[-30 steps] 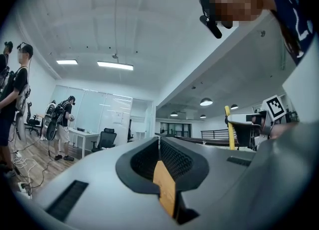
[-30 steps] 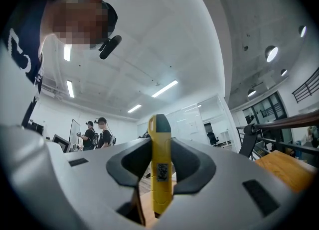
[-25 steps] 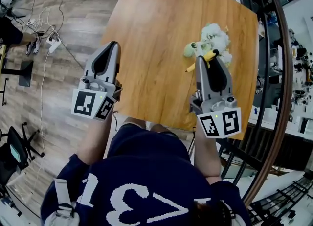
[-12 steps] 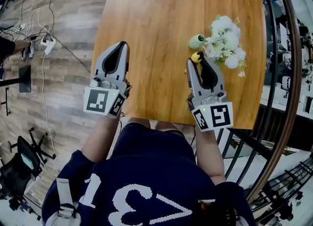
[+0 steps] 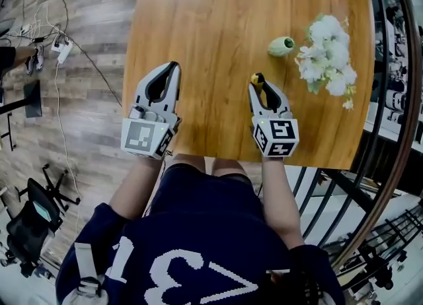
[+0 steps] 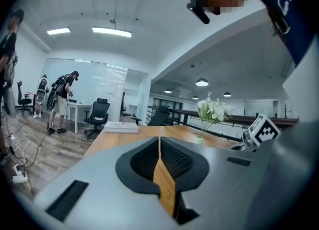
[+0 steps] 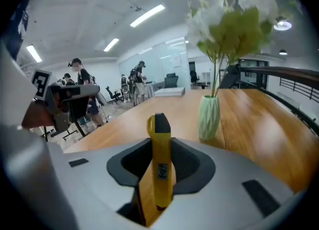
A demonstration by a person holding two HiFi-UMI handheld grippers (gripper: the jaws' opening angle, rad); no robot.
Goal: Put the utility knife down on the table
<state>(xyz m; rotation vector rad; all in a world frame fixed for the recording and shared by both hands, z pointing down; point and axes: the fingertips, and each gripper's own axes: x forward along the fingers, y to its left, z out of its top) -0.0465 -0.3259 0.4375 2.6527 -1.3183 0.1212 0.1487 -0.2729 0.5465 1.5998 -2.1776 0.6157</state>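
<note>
Item: utility knife (image 7: 160, 160), yellow with a black tip, not yet set down; it is clamped between the 2 jaws of the right gripper (image 5: 262, 90), over the near part of the table (image 5: 218, 20), short of the green vase (image 5: 281, 46). By my reading, lowering and release remain. Long axis lies along the jaws, black end pointing forward, away from the person. Left gripper (image 5: 168, 76): jaws closed together, nothing held.

The left gripper (image 6: 159, 144) had its jaws together with nothing between them, above a table (image 6: 127, 138) bearing a far book (image 6: 119, 127) and a vase (image 6: 199, 139) of flowers (image 6: 212, 109).
</note>
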